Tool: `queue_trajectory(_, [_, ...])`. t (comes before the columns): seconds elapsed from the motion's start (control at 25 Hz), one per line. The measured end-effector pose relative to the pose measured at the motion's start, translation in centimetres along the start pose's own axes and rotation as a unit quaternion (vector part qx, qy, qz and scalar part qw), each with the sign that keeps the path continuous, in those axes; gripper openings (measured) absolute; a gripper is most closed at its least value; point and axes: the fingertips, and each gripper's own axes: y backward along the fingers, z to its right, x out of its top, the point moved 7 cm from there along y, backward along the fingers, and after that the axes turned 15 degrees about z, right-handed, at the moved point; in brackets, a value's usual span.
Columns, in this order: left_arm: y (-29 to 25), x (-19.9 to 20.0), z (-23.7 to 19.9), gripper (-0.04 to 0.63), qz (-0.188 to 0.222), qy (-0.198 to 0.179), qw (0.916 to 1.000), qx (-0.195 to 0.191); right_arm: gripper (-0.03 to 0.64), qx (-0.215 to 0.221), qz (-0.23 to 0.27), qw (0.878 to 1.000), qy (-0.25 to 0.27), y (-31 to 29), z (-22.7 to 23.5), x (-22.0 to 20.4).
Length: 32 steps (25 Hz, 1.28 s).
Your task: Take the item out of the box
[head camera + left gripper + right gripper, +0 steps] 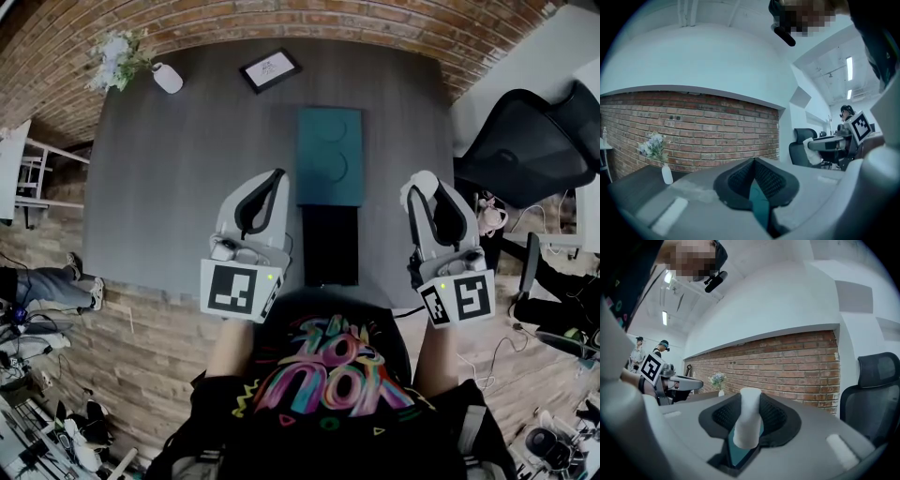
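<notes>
My right gripper (751,401) clamps the white cylinder (746,425); my left gripper (754,163) is closed, empty. I'd grip firmly and set it down beside the teal box (330,155).

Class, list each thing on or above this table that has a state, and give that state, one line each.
left tongs: shut, empty.
right tongs: shut on the white cylinder.
white cylinder: gripped, out of the box.
teal lid: off, lying flat beyond the black tray.
black tray: uncovered; inside too dark to read.
vase: upright, holding flowers.
</notes>
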Motion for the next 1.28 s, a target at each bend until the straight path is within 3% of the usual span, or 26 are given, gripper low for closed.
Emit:
queue_trajectory(0.16, [0.0,-0.1,-0.1,0.002,-0.007,0.014,0.9998,0.011,0.123,0.006,-0.004,1.0,0.001,-0.2,-0.1,-0.1])
queue_trajectory(0.44, [0.1,-0.2,-0.4,0.002,-0.001,0.005,1.0,0.008,0.123,0.021,-0.018,1.0,0.008,-0.5,-0.5,-0.6])
queue_trajectory(1.28, [0.8,0.1,-1.0,0.002,-0.007,0.008,0.9996,0.026,0.123,0.009,-0.012,1.0,-0.001,-0.1,-0.3,-0.2])
